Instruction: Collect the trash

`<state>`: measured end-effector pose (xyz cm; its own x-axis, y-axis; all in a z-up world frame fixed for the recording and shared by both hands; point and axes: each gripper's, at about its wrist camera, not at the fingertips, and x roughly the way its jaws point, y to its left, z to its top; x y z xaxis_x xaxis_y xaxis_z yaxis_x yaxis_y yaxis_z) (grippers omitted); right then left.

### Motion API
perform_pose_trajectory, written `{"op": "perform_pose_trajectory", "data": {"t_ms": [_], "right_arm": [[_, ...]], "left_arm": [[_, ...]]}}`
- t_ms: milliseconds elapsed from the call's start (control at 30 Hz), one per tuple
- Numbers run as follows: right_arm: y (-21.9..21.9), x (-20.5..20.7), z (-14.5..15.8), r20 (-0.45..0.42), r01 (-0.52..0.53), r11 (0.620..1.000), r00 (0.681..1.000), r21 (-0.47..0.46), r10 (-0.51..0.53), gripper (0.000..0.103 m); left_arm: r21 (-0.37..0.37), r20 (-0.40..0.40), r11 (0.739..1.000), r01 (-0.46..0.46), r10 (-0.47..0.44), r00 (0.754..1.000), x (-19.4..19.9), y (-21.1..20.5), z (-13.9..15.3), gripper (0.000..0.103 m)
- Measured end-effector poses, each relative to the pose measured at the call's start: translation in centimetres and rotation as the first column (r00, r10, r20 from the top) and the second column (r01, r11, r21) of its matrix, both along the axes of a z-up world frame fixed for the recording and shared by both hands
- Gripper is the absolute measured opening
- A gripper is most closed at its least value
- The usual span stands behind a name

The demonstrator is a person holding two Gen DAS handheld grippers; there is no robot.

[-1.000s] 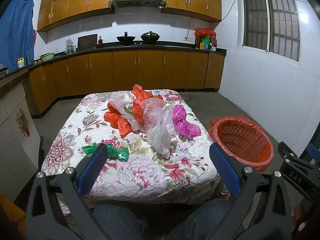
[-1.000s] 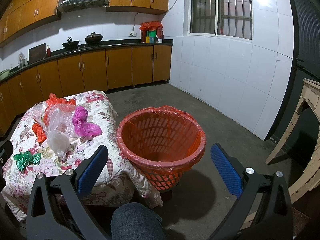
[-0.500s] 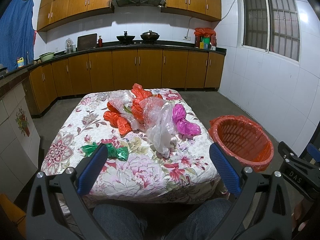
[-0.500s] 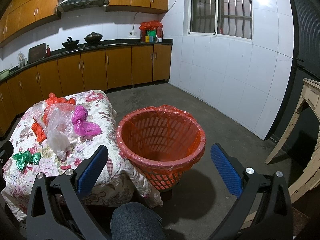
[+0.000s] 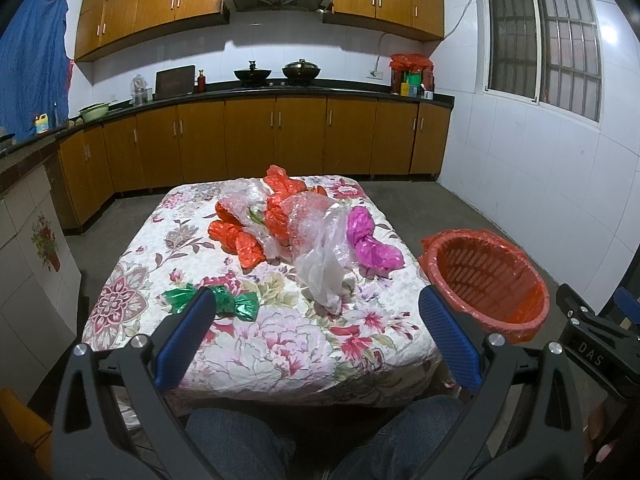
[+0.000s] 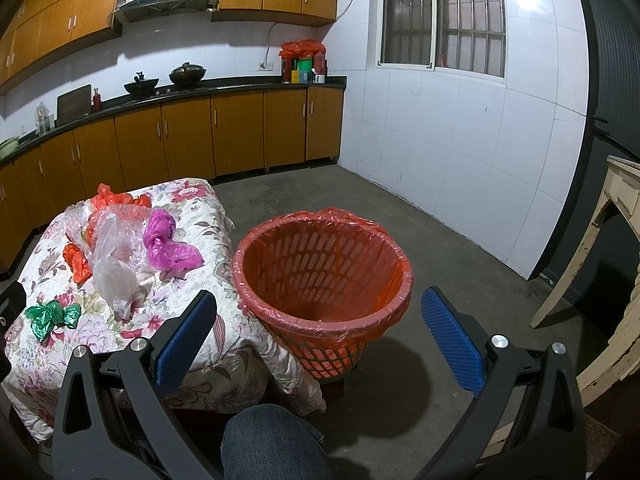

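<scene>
Crumpled plastic bags lie on a floral-clothed table (image 5: 256, 344): a green one (image 5: 236, 306) at the near left, a clear white one (image 5: 324, 270), a magenta one (image 5: 372, 248), orange ones (image 5: 240, 240) and bubble wrap (image 5: 304, 216) behind. An orange-lined basket bin (image 5: 492, 280) stands at the table's right; in the right wrist view it (image 6: 324, 272) is straight ahead. My left gripper (image 5: 316, 316) is open and empty above the table's near edge. My right gripper (image 6: 320, 320) is open and empty, just short of the bin.
Wooden cabinets and a dark counter (image 5: 280, 92) with pots run along the far wall. A white tiled wall (image 6: 460, 140) lies right. A worn cream table leg (image 6: 580, 256) stands at far right. The person's knees (image 5: 240, 440) are below the grippers.
The left wrist view has lifted slightly; the table sits a little lower and closer in frame. The right gripper has barely moved. Both stay open.
</scene>
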<state>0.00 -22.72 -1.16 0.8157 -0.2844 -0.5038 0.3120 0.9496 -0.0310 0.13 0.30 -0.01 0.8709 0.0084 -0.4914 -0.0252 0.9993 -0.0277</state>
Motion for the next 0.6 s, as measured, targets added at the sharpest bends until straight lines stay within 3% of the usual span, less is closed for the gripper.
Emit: {"op": "perform_pose_trajectory", "data": {"t_ms": [200, 400, 600], "right_arm": [[0.1, 0.3, -1.0, 0.001, -0.047, 0.999, 0.999, 0.011, 0.047, 0.101], [1.7, 1.9, -1.4, -0.013, -0.151, 0.988, 0.988, 0.038, 0.151, 0.101], [4.5, 4.6, -2.5, -0.026, -0.246, 0.967, 0.968, 0.062, 0.248, 0.101]], "left_arm": [[-0.021, -0.021, 0.996, -0.086, 0.086, 0.996, 0.4, 3.4, -1.1, 0.099], [-0.053, -0.079, 0.978, -0.204, 0.200, 0.977, 2.1, 8.5, -2.9, 0.099], [-0.005, -0.115, 0.966, -0.258, 0.256, 0.960, 4.5, 12.2, -5.1, 0.099]]}}
